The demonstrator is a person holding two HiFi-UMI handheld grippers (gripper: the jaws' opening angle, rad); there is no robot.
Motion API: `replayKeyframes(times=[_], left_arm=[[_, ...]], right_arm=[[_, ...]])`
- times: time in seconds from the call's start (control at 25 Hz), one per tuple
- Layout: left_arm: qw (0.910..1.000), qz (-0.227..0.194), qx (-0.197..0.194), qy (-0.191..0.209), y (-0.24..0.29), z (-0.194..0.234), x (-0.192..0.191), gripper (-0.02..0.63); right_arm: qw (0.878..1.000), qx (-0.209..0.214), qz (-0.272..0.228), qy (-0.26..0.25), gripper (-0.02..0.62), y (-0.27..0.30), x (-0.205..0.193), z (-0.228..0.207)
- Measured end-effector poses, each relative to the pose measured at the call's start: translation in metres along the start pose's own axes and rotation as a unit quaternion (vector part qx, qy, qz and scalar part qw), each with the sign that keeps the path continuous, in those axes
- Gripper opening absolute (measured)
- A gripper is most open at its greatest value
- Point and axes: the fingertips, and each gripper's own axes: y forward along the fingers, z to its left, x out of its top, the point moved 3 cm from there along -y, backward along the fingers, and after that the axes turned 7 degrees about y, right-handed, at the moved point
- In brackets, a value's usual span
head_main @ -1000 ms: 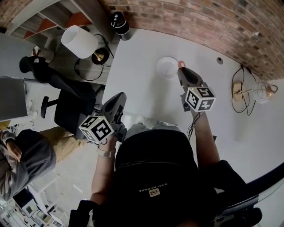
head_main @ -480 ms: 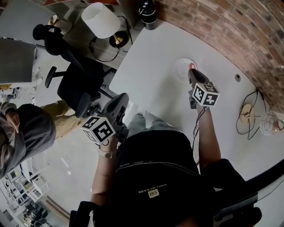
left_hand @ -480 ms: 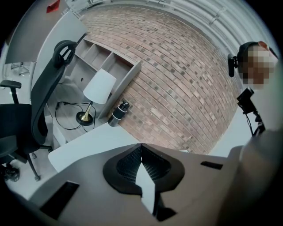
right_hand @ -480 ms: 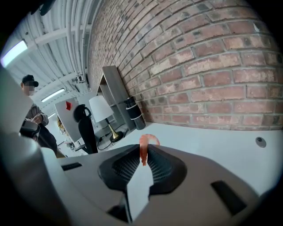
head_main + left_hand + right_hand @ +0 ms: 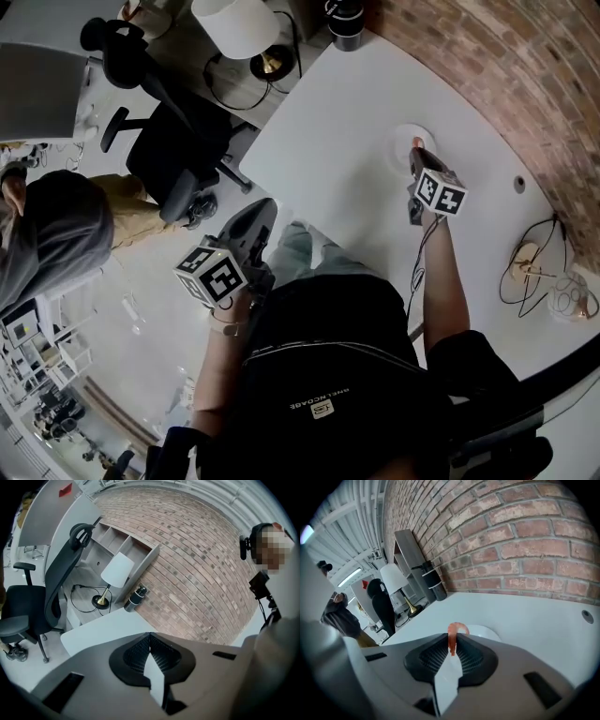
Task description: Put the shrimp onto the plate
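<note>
Since a second ago we have carried our right gripper point(image 5: 416, 150) from just beside the plate point(image 5: 401, 137) to over it, and our head has turned, so the tabletop point(image 5: 328, 131) sits differently in the head view. The jaws are pinched on the shrimp point(image 5: 453, 635), whose pink curl sticks out past the tips, with the white plate directly behind it in the right gripper view. The plate lies near the tabletop's edge along the brick wall point(image 5: 487, 84). We cannot tell whether the shrimp already touches the plate or hangs just above it.

Our left gripper point(image 5: 150, 657) has its jaws together on nothing and is held off the tabletop, beyond its near edge by our body.

We judge the pick-up and carry done. What is left is lowering if needed, parting the jaws so the shrimp rests on the plate, and drawing back.
</note>
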Motion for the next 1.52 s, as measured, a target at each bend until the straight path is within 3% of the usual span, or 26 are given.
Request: replayKeyframes(times=[0.64,1.16,1.52], left_arm=[[0.9986,0.019,0.036,-0.034,0.004,0.019,-0.017,0.003],[0.9983,0.022,0.038,-0.040,0.014,0.016,-0.021,0.003],[0.9983,0.022,0.036,-0.039,0.016,0.012,-0.023,0.003]], right_arm=[[0.997,-0.037,0.067,0.002,0.052,0.046,-0.017,-0.024],[0.992,-0.049,0.116,-0.014,0.054,0.060,-0.023,-0.034],[0.991,-0.046,0.125,-0.022,0.054,0.065,-0.024,-0.032]])
